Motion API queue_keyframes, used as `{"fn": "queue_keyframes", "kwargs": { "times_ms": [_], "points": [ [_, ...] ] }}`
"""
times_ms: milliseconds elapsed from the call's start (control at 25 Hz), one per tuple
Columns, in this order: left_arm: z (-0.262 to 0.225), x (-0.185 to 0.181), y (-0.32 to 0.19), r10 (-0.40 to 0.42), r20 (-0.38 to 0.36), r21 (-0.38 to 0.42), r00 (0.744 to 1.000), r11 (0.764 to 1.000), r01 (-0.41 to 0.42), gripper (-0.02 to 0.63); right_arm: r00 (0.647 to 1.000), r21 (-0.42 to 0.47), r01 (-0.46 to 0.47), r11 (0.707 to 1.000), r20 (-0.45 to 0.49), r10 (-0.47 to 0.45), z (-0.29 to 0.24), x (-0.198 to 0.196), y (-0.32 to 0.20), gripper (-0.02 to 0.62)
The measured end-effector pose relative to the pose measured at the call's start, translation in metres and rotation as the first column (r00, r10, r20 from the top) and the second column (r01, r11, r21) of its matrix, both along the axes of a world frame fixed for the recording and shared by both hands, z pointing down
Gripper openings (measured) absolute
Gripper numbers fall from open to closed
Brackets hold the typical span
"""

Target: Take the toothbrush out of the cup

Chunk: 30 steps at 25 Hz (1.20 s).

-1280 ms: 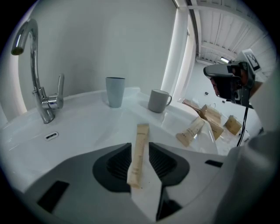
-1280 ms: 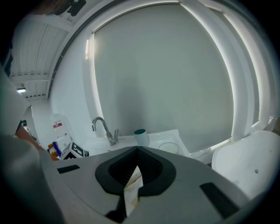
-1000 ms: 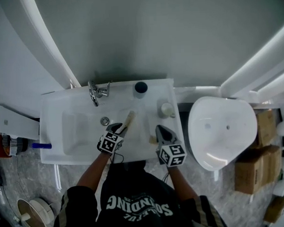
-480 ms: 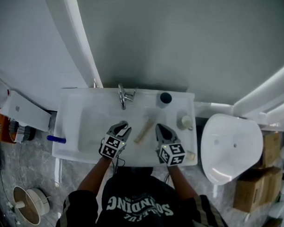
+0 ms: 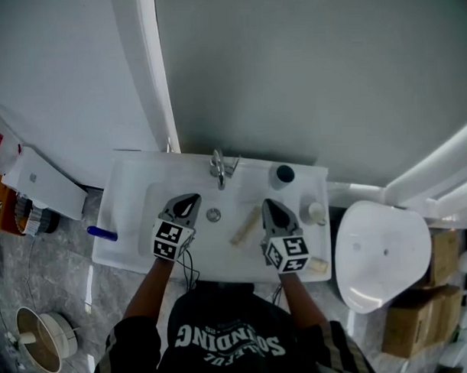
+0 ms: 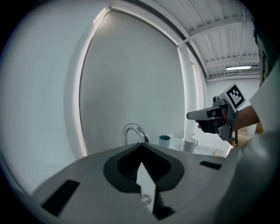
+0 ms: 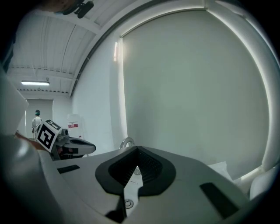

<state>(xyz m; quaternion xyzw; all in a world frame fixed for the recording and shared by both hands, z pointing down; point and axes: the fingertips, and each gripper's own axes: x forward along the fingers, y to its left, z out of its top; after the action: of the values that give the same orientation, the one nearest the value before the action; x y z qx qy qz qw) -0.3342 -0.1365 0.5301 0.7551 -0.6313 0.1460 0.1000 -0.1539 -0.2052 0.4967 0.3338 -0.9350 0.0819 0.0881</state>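
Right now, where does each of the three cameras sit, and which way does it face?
Head view: on the person's head, facing steeply down at the washbasin; shows forearms, left gripper and right gripper.
Left gripper view: on the left gripper, facing along its jaws, just closed on nothing, toward the tap; right gripper at right.
Right gripper view: on the right gripper, facing along its shut jaws toward the grey wall; left gripper at left.
Shared: all three show the tap.

Toothbrush (image 5: pixel 245 226) in sink (image 5: pixel 134 178); cup (image 5: pixel 282 175) behind, right of faucet (image 5: pixel 218 169).
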Motion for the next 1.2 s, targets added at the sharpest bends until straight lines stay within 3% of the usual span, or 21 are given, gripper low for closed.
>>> {"fn": "queue_keyframes", "kwargs": {
  "times_ms": [400, 720, 1200],
  "points": [
    [-0.036, -0.047, -0.006, -0.073, -0.051, 0.09, 0.996, 0.993, 0.078, 0.0, 0.999, 0.058, -0.053, 0.997, -0.006, 0.053, -0.013, -0.013, -0.004, -0.005],
    [-0.048, -0.046, -0.011, -0.048, -0.078, 0.119, 0.996, 0.991, 0.057, 0.0, 0.998, 0.045, -0.068, 0.997, -0.007, 0.068, -0.007, -0.015, -0.002, -0.005],
    [-0.03, -0.04, -0.011, -0.046, -0.091, 0.084, 0.995, 0.995, 0.054, 0.0, 0.998, 0.04, -0.061, 0.997, -0.016, 0.062, -0.004, -0.017, -0.004, -0.005]
  ]
}}
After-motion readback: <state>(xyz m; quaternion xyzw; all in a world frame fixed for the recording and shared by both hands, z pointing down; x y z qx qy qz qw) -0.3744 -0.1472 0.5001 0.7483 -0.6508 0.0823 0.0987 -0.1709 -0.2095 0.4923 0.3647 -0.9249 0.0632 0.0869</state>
